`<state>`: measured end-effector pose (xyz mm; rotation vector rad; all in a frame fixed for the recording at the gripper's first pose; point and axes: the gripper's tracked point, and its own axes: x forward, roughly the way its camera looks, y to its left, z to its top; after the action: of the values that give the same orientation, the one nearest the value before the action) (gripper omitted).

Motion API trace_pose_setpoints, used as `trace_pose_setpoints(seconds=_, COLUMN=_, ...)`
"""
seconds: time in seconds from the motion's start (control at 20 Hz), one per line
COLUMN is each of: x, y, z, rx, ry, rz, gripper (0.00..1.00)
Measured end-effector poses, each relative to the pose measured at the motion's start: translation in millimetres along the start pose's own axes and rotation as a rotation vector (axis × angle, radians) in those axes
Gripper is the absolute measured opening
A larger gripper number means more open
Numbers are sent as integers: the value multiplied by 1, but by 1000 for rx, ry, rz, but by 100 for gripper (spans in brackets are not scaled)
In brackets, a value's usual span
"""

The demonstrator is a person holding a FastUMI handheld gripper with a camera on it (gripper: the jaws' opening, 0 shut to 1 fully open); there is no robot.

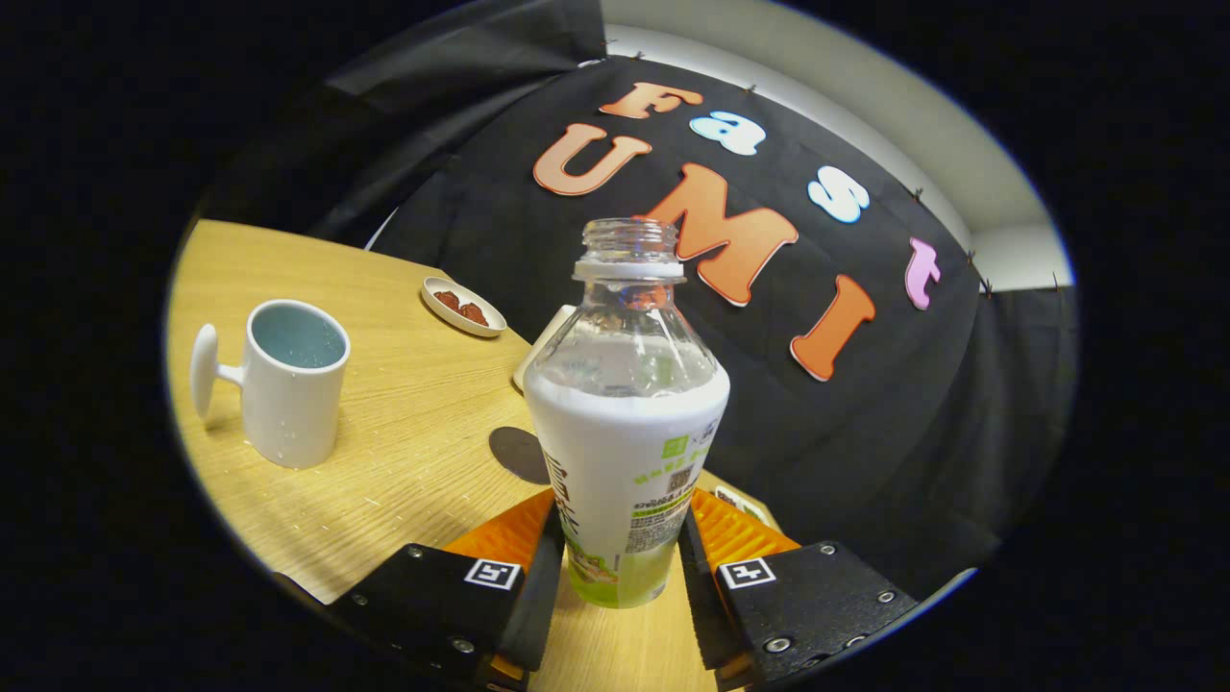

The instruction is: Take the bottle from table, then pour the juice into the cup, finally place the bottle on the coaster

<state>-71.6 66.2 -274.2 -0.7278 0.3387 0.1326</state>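
You have the bottle (625,432) clamped between the gripper (623,562) fingers, low on its labelled body, with the table (404,452) beneath it. Its cap is off, so keep it upright. The thin plastic will probably flex and slip; squeeze gently. The cup (288,384) stands off to the left, the dark coaster (517,454) just behind the bottle.

Small pale dish (465,308) holding reddish-brown pieces (462,307), near far edge of wooden surface (404,452). White flat object (540,346) just beside dish, partly hidden, identity unclear. Black cloth wall (865,432) behind; pale room wall (894,115) above.
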Motion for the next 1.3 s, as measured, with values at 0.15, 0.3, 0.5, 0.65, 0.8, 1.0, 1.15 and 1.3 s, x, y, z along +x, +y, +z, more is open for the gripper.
trace_pose_setpoints(seconds=0.15, x=5, y=2, z=7, rx=-101, ry=-22, rz=-14, gripper=61)
trace_pose_setpoints(seconds=0.3, x=6, y=0, z=19, rx=-230, ry=-60, rz=-57, gripper=61)
trace_pose_setpoints(seconds=0.5, x=7, y=2, z=35, rx=-389, ry=-114, rz=-93, gripper=60)
trace_pose_setpoints(seconds=0.65, x=13, y=9, z=42, rx=-463, ry=-137, rz=-94, gripper=61)
trace_pose_setpoints(seconds=0.8, x=15, y=11, z=49, rx=-558, ry=-160, rz=-118, gripper=60)
trace_pose_setpoints(seconds=1.0, x=22, y=23, z=50, rx=-644, ry=-172, rz=-103, gripper=60)
trace_pose_setpoints(seconds=1.15, x=25, y=28, z=56, rx=-729, ry=-198, rz=-116, gripper=60)
trace_pose_setpoints(seconds=1.3, x=30, y=36, z=56, rx=-777, ry=-204, rz=-106, gripper=60)
